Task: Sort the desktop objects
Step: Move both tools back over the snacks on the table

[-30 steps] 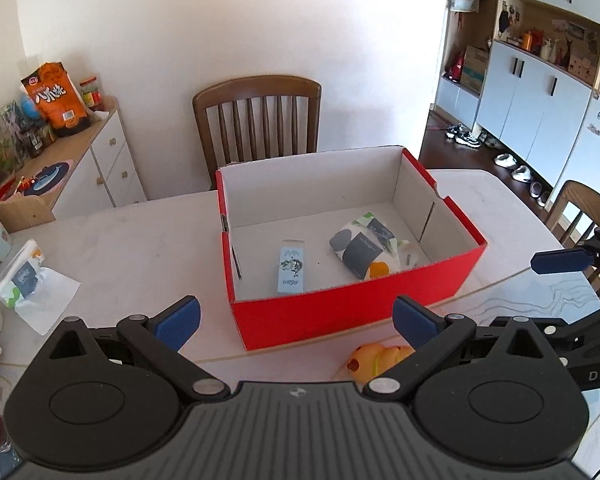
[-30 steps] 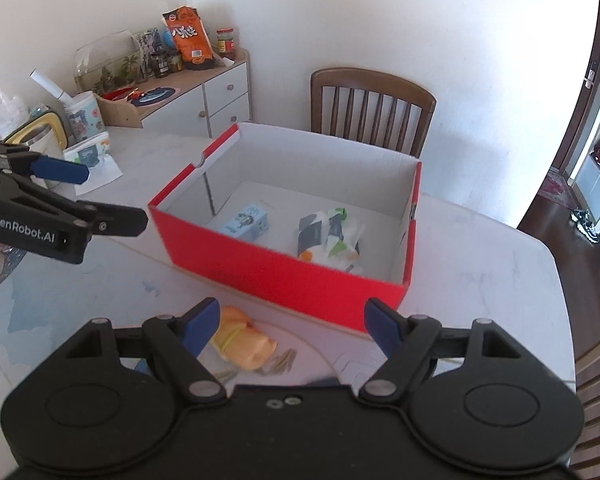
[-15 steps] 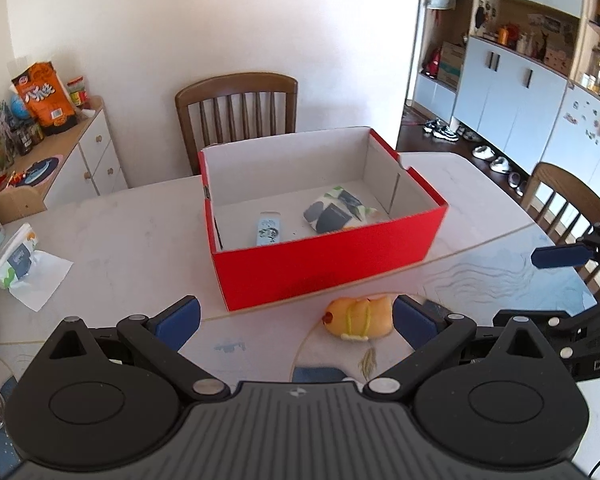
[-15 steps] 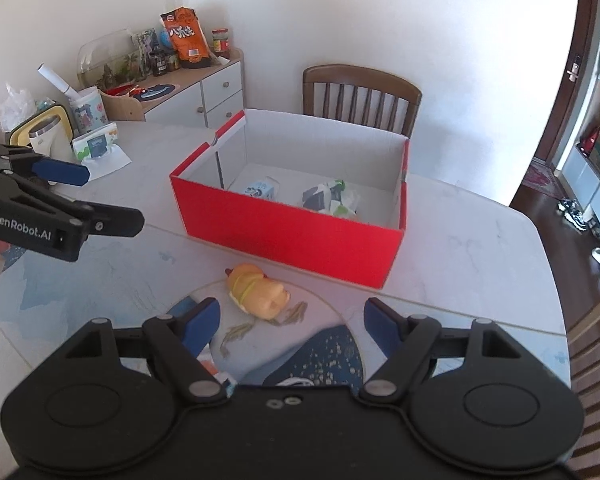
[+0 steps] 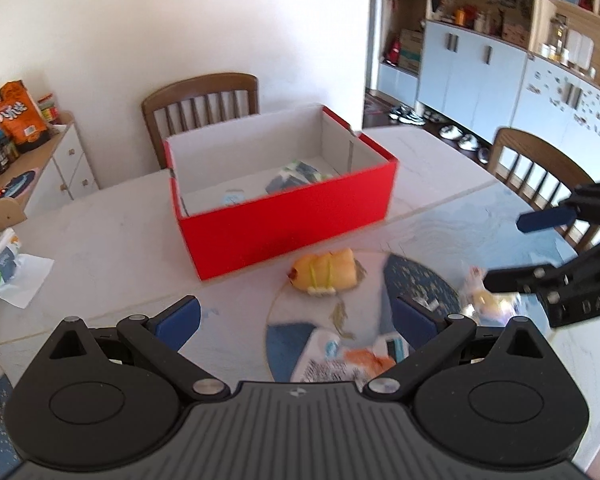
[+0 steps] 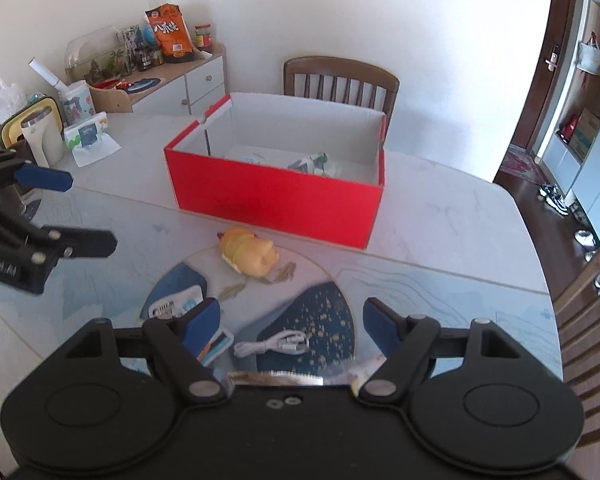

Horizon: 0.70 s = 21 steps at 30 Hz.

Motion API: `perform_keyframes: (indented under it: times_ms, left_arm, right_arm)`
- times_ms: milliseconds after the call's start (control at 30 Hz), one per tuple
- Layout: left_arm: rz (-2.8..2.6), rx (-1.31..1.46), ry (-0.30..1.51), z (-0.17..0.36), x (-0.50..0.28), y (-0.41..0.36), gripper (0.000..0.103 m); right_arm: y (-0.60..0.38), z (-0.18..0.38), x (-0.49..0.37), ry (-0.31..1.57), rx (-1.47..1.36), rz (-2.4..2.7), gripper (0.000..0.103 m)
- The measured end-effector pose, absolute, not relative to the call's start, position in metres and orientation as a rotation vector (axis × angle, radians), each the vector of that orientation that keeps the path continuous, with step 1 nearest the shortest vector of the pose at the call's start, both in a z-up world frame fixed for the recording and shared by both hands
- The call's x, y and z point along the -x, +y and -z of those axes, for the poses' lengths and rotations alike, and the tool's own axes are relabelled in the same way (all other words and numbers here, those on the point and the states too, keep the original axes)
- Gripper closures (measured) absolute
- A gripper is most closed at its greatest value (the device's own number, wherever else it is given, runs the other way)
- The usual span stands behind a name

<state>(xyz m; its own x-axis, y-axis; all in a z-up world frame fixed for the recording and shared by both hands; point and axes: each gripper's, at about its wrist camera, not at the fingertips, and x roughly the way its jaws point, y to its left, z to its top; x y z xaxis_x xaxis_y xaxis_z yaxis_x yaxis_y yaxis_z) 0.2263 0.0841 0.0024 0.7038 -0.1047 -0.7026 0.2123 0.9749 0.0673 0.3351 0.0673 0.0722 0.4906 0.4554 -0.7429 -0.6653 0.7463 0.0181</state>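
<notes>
both hand-held grippers, left (image 5: 296, 316) and right (image 6: 292, 320), backed off red box (image 6: 276, 200) | jaws open, empty | yellow toy (image 6: 250, 254), cable (image 6: 272, 347) near box now reachable | pick next

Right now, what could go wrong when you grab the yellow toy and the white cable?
1. The white cable lies loosely coiled, so it might slip from the right gripper's open jaws or trail out.
2. The yellow toy is rounded and could roll away.
3. It sits close to the red box, which might get bumped.
</notes>
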Motion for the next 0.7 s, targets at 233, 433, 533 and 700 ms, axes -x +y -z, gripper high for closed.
perform_keyframes:
  times_ms: [233, 433, 533, 700]
  left_arm:
    - [0.228, -0.149, 0.796, 0.023, -0.200, 0.079, 0.000]
    - [0.263, -0.164, 0.819, 0.043, -0.181, 0.080, 0.000]
    - [0.274, -0.156, 0.836, 0.051, -0.173, 0.082, 0.000]
    - [0.277, -0.155, 0.868, 0.065, -0.163, 0.088, 0.000]
  right_arm:
    - [0.060, -0.054, -0.320, 0.821, 0.286, -0.665, 0.026]
    - [0.058, -0.033, -0.312, 0.861, 0.274, -0.642, 0.026]
    - [0.057, -0.023, -0.308, 0.875, 0.265, -0.636, 0.026]
    - [0.056, -0.013, -0.305, 0.891, 0.258, -0.628, 0.026]
